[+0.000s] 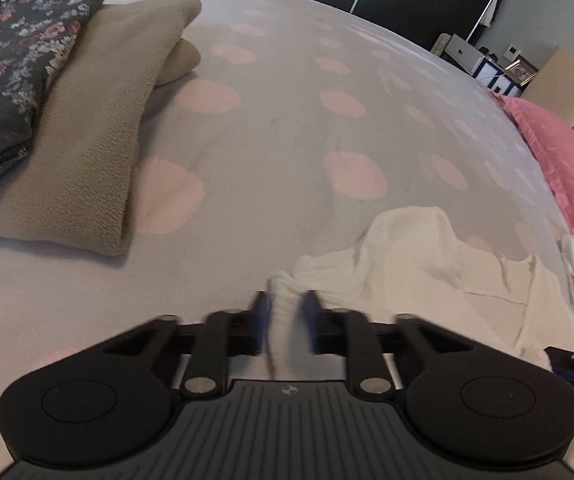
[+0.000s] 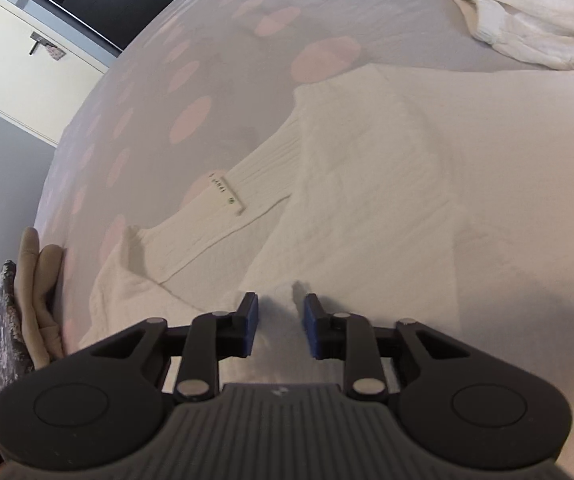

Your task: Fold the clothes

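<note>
2 folded pieces, floral top (image 1: 15, 64) and tan fleece (image 1: 87, 128), sit stacked aside. Left gripper (image 1: 286, 312) pinches the white sweater (image 2: 367, 184) on the bed (image 1: 287, 100); right gripper (image 2: 279, 312) hovers open, sweater unfolded.

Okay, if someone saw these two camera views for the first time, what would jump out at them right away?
Probably the white sweater spread on the polka-dot bedspread, with the left gripper pinching a bunch of it and the right gripper open just above it. Next, the folded tan fleece and dark floral garment stacked at far left, and the pink pillow at right.
</note>
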The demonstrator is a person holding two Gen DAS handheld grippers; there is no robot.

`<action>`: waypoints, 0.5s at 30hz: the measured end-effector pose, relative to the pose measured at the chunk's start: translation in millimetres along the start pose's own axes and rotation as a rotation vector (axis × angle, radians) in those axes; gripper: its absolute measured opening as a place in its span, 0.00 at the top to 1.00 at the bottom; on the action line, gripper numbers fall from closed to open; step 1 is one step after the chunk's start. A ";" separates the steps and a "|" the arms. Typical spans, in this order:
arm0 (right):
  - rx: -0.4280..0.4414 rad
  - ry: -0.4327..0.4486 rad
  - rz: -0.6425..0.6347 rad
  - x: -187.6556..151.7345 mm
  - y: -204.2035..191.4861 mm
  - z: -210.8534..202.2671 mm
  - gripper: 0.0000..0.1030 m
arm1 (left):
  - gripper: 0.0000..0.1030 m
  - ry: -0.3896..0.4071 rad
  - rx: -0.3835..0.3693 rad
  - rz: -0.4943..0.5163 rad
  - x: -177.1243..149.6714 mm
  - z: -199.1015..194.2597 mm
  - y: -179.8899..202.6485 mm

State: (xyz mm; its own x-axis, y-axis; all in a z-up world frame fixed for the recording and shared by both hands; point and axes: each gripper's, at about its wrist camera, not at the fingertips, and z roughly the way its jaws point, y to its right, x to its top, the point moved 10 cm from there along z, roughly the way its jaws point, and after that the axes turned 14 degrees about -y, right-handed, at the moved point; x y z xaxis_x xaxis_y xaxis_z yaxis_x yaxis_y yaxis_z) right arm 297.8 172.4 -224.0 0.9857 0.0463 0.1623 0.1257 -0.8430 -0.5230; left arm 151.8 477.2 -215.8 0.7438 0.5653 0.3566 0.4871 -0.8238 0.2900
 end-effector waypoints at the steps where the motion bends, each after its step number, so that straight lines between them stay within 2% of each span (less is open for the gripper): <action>1: -0.017 0.021 -0.022 0.6 -3.2 -3.6 0.96 | 0.99 0.023 0.012 0.013 1.3 -5.3 1.0; 4: -0.079 0.103 -0.045 7.0 -5.0 -20.0 0.96 | 0.99 0.076 0.037 -0.005 7.4 -20.0 -4.1; 7: -0.116 0.115 -0.070 7.7 -7.1 -22.2 0.96 | 0.99 0.094 0.066 -0.006 10.5 -26.9 -8.0; 10: -0.149 0.117 -0.097 7.7 -9.5 -22.4 0.87 | 0.97 0.078 0.091 0.034 9.8 -25.7 -1.7; 11: -0.156 0.119 -0.104 7.6 -9.3 -24.3 0.81 | 0.93 0.072 0.092 0.041 9.3 -26.4 -0.1; 13: -0.158 0.120 -0.111 6.9 -7.6 -29.5 0.71 | 0.60 0.073 0.079 0.046 8.0 -31.9 0.5; 14: -0.151 0.113 -0.107 6.1 -6.6 -31.6 0.72 | 0.55 0.081 0.071 0.053 7.5 -36.0 0.7; 15: -0.144 0.107 -0.104 5.3 -5.6 -33.8 0.72 | 0.54 0.087 0.069 0.064 7.0 -39.6 1.0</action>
State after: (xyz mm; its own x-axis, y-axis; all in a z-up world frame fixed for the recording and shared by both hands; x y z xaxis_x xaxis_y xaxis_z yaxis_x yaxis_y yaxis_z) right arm 298.5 159.3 -191.9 0.9496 0.0866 0.3014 0.2016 -0.9048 -0.3750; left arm 139.4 482.0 -177.8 0.7333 0.5108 0.4487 0.4728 -0.8574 0.2034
